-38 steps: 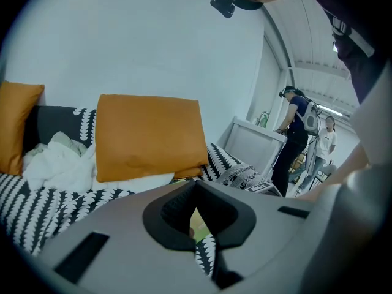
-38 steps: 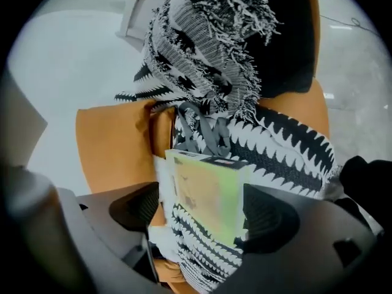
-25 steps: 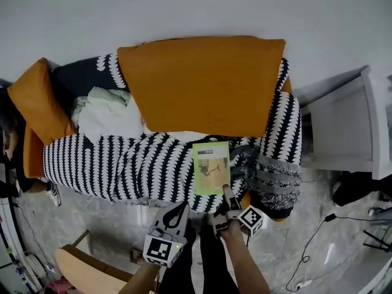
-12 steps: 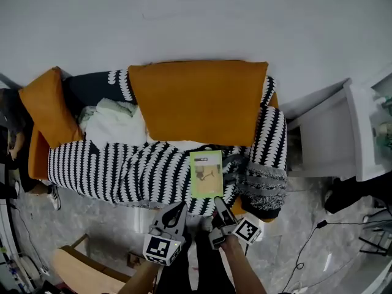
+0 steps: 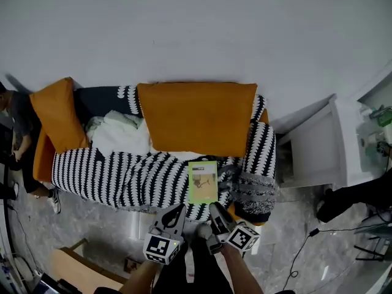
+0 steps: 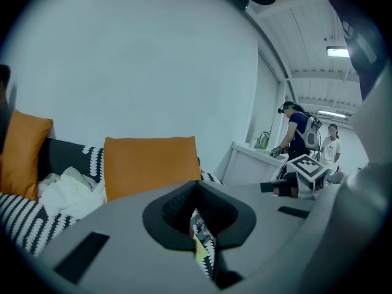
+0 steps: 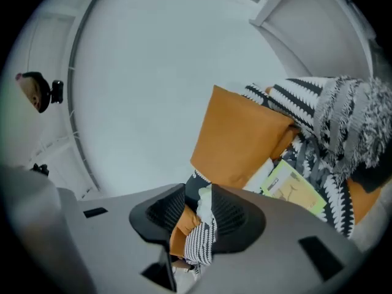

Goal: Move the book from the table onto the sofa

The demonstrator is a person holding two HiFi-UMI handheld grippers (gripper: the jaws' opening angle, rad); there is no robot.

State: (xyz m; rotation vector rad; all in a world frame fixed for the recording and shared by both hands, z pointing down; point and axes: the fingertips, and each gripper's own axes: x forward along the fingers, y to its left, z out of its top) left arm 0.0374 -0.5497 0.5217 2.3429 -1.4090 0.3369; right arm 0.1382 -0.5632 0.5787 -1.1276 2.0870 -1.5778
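**Status.** The thin green-covered book lies flat on the black-and-white striped blanket that covers the seat of the orange sofa. It sits near the front edge, just below the large orange back cushion, and neither claw touches it. The right gripper view shows it the same way, face up on the striped fabric.

**Claw state.**
- Left claw: jaws fully together with nothing between them. This is confirmed in the left gripper view, where only the sofa shows past the tips.
- Right claw: jaws part-way apart and just now closing. Nothing is between them; only the cushion and blanket show through the gap.

Both claws hang in front of the sofa, well clear of the book.

**Step in hand.** Judged from the placement, the transfer is complete and the release is done. The current step is withdrawal.

**Next move.** No further grasp appears to be required. Bring both claws to a neutral rest position, clear of the blanket fringe. Check that the book lies stably and does not overhang the seat edge.
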